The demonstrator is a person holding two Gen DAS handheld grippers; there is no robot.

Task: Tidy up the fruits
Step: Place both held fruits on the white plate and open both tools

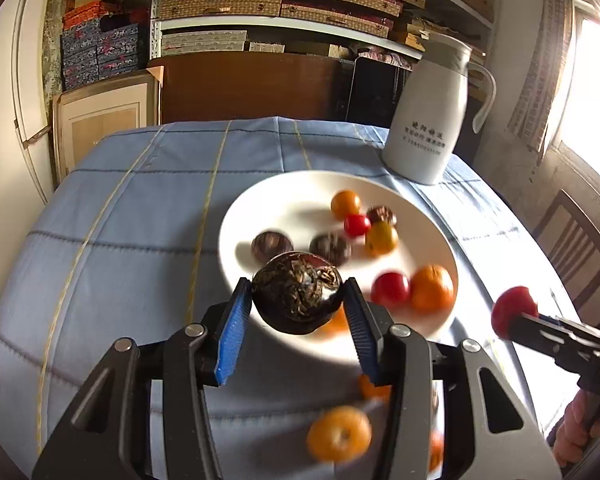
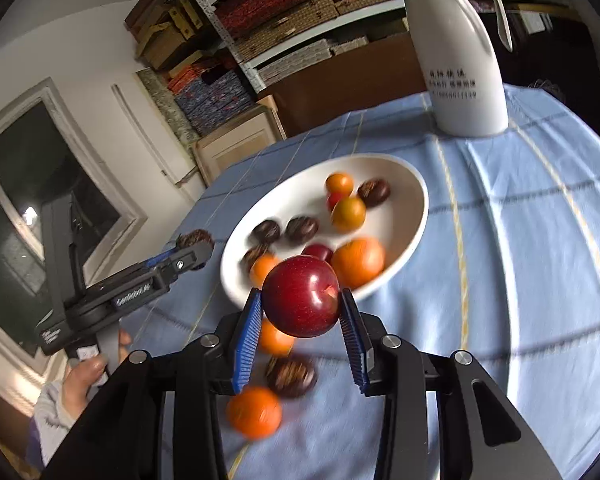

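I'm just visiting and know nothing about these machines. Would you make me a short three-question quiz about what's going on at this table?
1. True or false: the right tongs are shut on a glossy dark-red apple.
2. What do the left tongs hold? A) an orange, B) a dark brown round fruit with dried strands on top, C) nothing.
3. Fill in: the tall white jug stands on the blue checked cloth, beyond the shallow white ____.

Key: 1 true; 2 B; 3 plate.
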